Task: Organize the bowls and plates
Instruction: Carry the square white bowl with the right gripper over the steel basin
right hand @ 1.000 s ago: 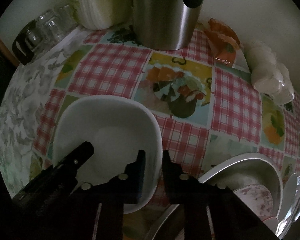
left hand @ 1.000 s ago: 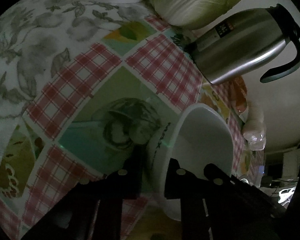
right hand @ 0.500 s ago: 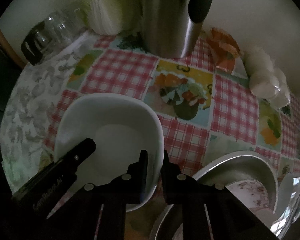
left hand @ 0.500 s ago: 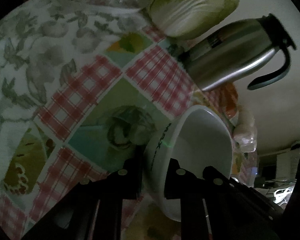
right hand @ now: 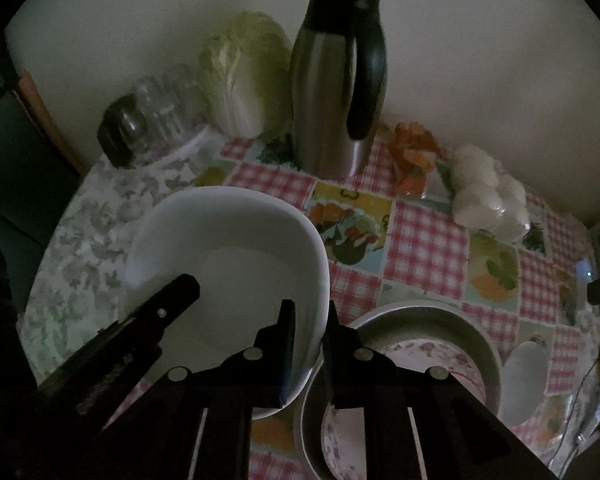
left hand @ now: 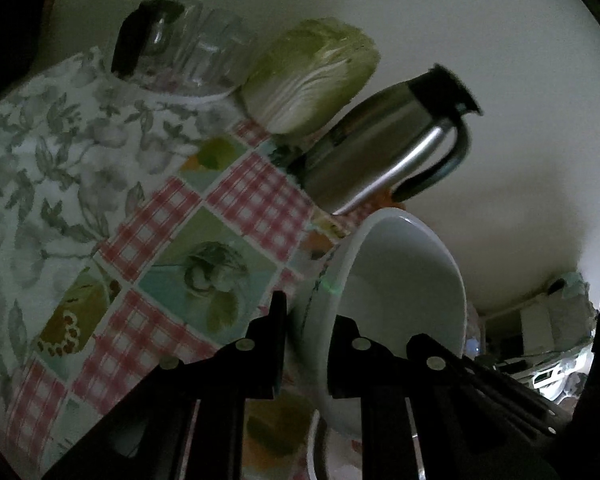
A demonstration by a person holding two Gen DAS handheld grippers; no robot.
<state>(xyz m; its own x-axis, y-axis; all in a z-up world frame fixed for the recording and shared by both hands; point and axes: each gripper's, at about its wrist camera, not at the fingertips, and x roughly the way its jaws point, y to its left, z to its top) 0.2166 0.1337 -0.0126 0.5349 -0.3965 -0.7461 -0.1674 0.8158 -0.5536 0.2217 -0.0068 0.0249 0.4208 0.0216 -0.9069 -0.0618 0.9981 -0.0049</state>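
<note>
A large white bowl (right hand: pixel 236 264) is held above the patterned tablecloth by both grippers. My right gripper (right hand: pixel 309 344) is shut on its right rim, one finger inside and one outside. My left gripper (left hand: pixel 306 336) is shut on the opposite rim; in the left wrist view the bowl (left hand: pixel 404 276) is seen edge-on. The left gripper's finger (right hand: pixel 156 316) shows inside the bowl in the right wrist view. Below at the right stands a metal basin (right hand: pixel 480 336) holding a flowered plate (right hand: pixel 432 356).
A steel thermos jug (right hand: pixel 336 92), a Chinese cabbage (right hand: pixel 244 76) and upturned glasses (right hand: pixel 156 112) stand along the wall. A bag of eggs (right hand: pixel 488 196) and an orange wrapper (right hand: pixel 416 156) lie at the right. A white spoon-like piece (right hand: pixel 524 380) lies beside the basin.
Both grippers have lifted the white bowl up off the tablecloth and tilted back; the jug, cabbage and wall now show lower and fuller in both views.
</note>
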